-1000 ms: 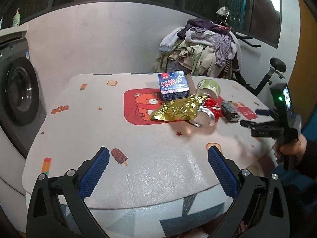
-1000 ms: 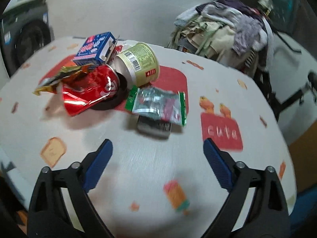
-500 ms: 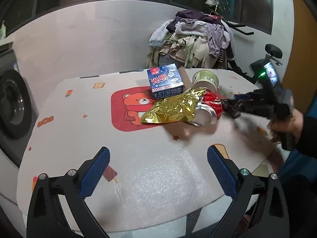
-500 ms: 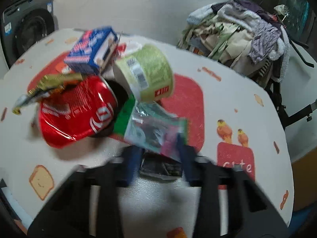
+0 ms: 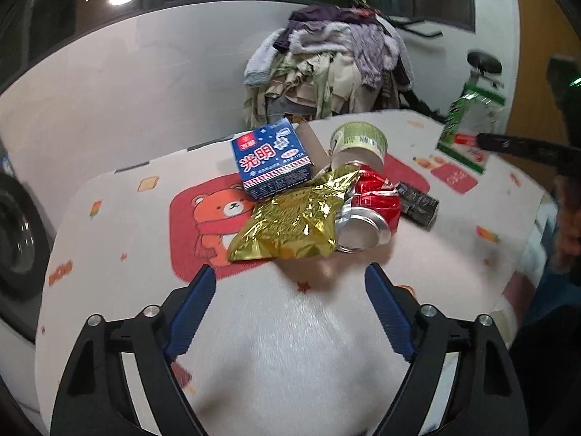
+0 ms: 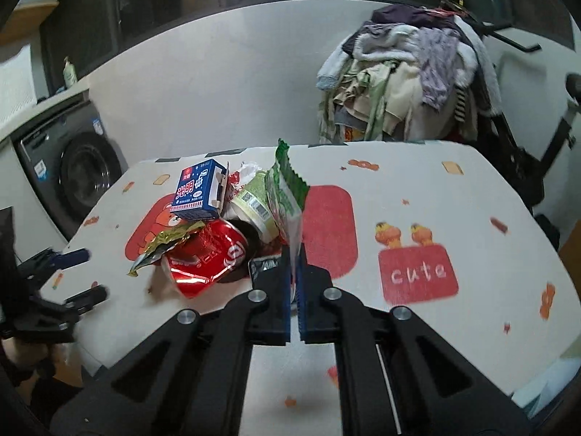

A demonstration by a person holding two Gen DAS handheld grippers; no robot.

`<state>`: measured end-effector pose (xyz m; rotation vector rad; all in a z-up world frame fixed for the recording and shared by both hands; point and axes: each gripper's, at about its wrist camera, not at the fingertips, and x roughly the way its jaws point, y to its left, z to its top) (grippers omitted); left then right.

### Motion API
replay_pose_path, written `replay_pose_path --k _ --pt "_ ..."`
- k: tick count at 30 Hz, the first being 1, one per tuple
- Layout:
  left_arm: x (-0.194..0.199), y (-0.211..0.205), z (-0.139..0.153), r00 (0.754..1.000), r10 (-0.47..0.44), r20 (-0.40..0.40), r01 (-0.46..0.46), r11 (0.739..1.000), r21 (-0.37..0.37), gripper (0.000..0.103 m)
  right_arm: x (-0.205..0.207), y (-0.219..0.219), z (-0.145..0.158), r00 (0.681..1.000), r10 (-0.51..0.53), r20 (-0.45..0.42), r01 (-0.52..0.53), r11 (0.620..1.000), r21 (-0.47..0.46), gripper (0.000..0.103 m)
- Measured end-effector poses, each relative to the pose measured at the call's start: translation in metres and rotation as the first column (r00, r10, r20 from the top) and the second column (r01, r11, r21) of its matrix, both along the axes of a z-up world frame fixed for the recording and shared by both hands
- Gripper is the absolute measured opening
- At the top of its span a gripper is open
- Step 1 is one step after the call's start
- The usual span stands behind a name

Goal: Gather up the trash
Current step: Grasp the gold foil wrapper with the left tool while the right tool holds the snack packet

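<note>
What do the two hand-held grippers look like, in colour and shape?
Both the left hand-held gripper and the right hand-held gripper have black angular arms with silver round bolts. Their fingers carry blue ribbed pads.

The left gripper fills the bottom of the left wrist view: black, angular plastic arms with triangular cut-outs, silver round screws at the joints, and ribbed blue finger pads. The right gripper, at the lower centre of its own view, has the same black frame, silver screws and blue pads. At the left view's right edge, skin and a dark sleeve show, blurred.
</note>
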<state>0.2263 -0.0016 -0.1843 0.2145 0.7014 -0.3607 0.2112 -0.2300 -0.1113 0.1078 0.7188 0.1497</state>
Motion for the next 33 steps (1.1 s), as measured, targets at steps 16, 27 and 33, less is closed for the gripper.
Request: replay_pose_path --k 16,27,33 --pt "0.034 -0.05 -0.019 0.986 -0.142 0.088 0.105 0.935 0.338 0.013 -0.04 -0.018 -0.021 0.997 -0.062 -0.042 0.064 0.997 0.042 0.007" --pt "0.012 0.002 0.062 0.997 -0.081 0.014 0.08 0.995 0.058 0.011 -0.054 0.001 -0.005 1.0 -0.023 -0.014 0.024 0.998 0.055 0.007" --pt "-0.021 0.016 0.088 0.993 -0.097 -0.068 0.093 0.994 -0.064 0.011 -0.071 0.012 0.005 1.0 0.005 -0.009 -0.005 0.999 0.054 0.007"
